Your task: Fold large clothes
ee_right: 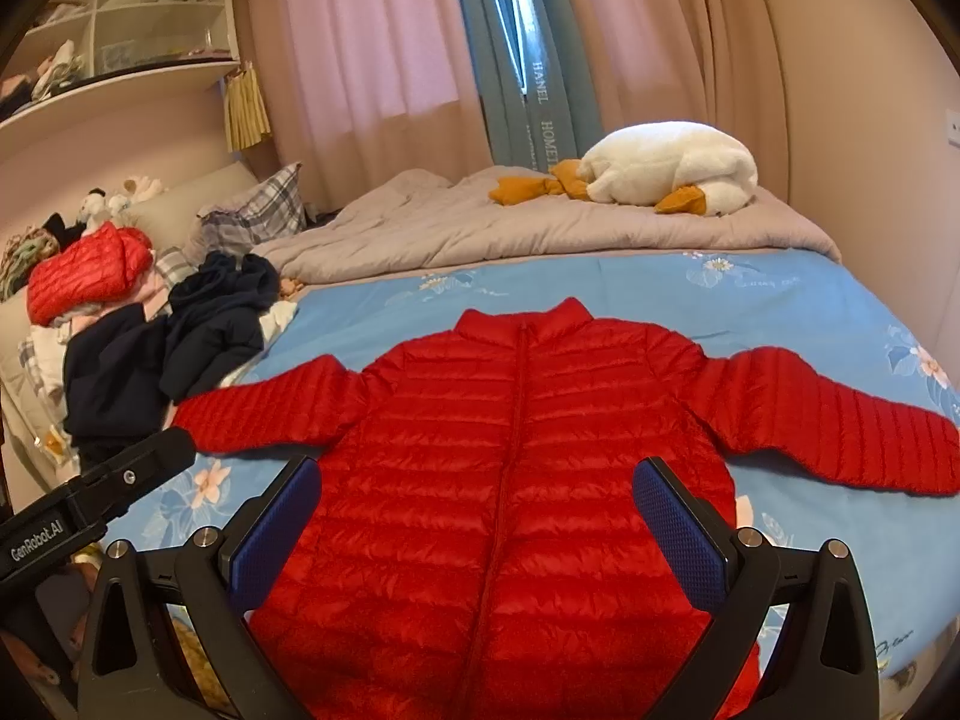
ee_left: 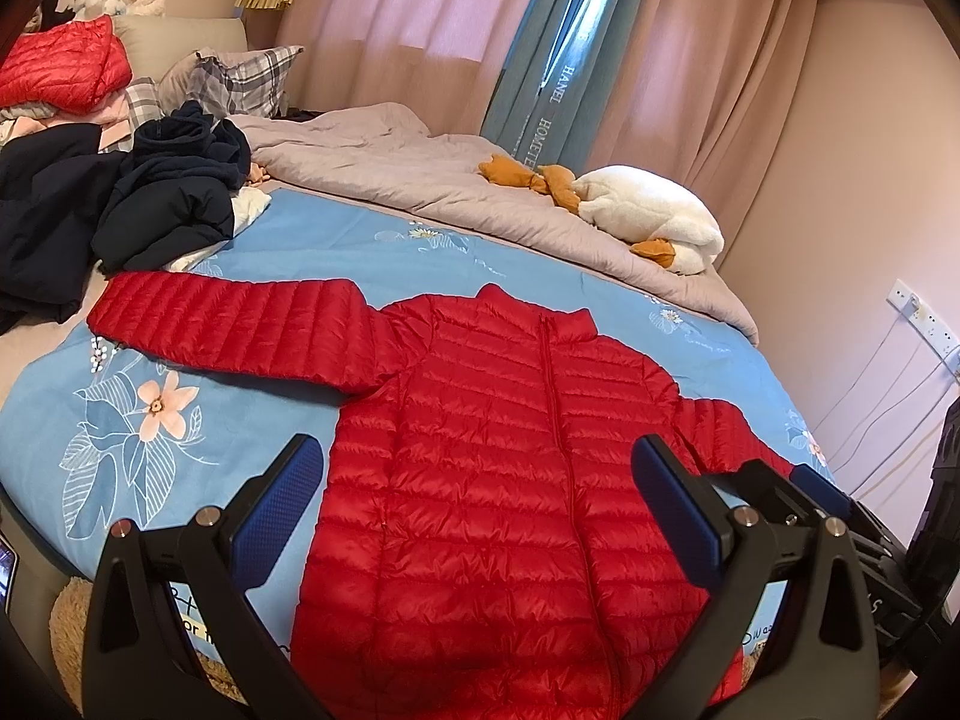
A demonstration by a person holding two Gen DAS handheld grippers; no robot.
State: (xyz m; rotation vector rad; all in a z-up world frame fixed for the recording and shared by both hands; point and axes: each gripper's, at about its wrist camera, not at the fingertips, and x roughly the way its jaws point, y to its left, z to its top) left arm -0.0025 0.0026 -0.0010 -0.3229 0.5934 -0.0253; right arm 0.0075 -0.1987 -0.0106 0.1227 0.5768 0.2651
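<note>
Red puffer jacket [ee_right: 516,480] lies spread front-up on the blue floral bedsheet [ee_right: 780,294], zipped to the collar, both sleeves thrown out wide — the body nearest us, its hem running to the near edge of the bed. Both tools hang above the lower part of it. The left gripper [ee_left: 477,498] has its jaws wide apart with nothing between them, and the right gripper [ee_right: 477,516] is the same, open over the zip line and empty.

What worries me from where I stand is the fabric. That shell looks slick and puffy, so a shallow pinch would likely catch only the top layer, and the back panel would stay behind and bunch when a side is carried over. The left sleeve [ee_left: 228,330] ends right beside the heap of dark clothes [ee_left: 120,210]; dragging it carelessly could snag that heap or pull it onto the sheet. I can't tell whether the hem overhangs the mattress edge — if it does, a tug toward us could slide the whole jacket off. The stuffed goose [ee_right: 666,171] sits well apart on the grey quilt [ee_right: 450,228], no trouble there.
</note>
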